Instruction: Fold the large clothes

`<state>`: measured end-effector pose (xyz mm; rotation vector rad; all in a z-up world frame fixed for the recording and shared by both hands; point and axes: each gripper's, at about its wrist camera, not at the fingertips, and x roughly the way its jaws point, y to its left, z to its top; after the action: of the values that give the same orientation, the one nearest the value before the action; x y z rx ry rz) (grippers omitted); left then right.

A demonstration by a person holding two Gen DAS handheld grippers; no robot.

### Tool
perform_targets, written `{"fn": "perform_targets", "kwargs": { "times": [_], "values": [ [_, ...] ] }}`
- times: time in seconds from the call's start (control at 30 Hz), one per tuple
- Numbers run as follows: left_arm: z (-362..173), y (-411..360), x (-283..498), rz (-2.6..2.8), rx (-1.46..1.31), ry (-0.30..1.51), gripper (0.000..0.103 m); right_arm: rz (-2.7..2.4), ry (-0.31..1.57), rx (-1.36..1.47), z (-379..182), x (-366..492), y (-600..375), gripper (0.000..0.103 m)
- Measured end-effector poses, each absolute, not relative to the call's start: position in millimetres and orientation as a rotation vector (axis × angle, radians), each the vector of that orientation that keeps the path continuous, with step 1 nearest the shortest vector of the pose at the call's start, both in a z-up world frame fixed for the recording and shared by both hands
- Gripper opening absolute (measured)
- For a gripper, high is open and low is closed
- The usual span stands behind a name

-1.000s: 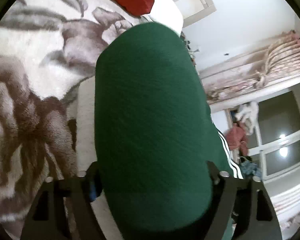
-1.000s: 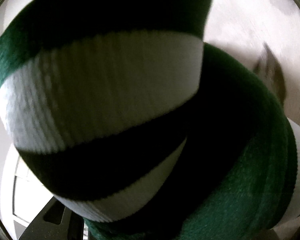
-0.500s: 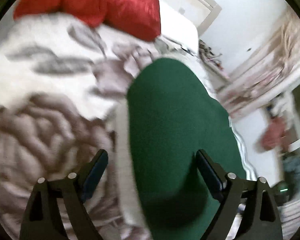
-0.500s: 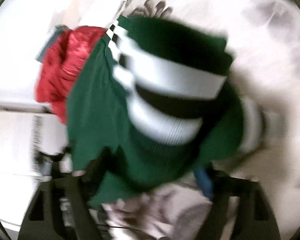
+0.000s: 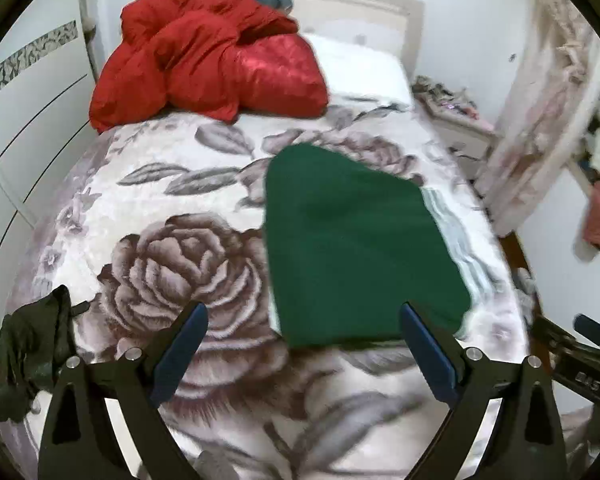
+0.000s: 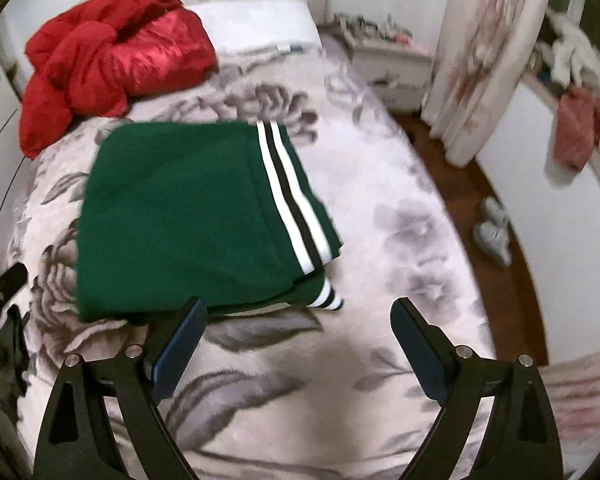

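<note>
Now the green garment point(image 6: 180, 216) is lying folded into a neat block on the flowered blanket point(image 6: 380, 208), roughly mid-bed, with its white and black stripes point(image 6: 288, 200) running down the edge nearest the curtain point(image 6: 480, 48) and a striped cuff point(image 6: 328, 298) peeking out at the near corner. Beyond the garment, toward the headboard, a red quilt point(image 5: 204, 56) is sitting in a crumpled heap. The left gripper point(image 5: 302, 344) is hanging above the garment's near edge, its jaws standing wide and gripping nothing. The right gripper point(image 6: 298, 340) is hovering just off the garment's near corner, over bare blanket, and its jaws are opening wide with nothing between them. On the far side from the garment's stripes, some dark cloth point(image 5: 32, 344) is lying at the blanket's edge
</note>
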<state>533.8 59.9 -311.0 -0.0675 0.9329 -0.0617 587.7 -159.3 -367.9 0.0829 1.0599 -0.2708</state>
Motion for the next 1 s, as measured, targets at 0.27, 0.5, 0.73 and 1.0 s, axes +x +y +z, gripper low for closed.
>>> {"fn": "perform_targets", "kwargs": {
  "times": [0.27,0.5,0.73,1.0],
  "values": [
    [-209.8,38.8,441.8,-0.045,-0.044,0.854,0.098,-0.262,0.973,0.022,-231.1,500.5,-160.6,0.095],
    [-135.5,28.9,363.2,-0.031,-0.046,0.794,0.098,-0.230,0.920,-0.011,-137.2,427.1,-157.6,0.095],
    [-86.5,19.0,295.6,-0.004,-0.035,0.760,0.098,-0.204,0.821,-0.035,-53.8,347.4,-150.1,0.095],
    [-53.9,9.7,253.1,-0.005,-0.016,0.713,0.098,-0.183,0.746,-0.047,7.3,271.7,-148.4,0.095]
  ]
}}
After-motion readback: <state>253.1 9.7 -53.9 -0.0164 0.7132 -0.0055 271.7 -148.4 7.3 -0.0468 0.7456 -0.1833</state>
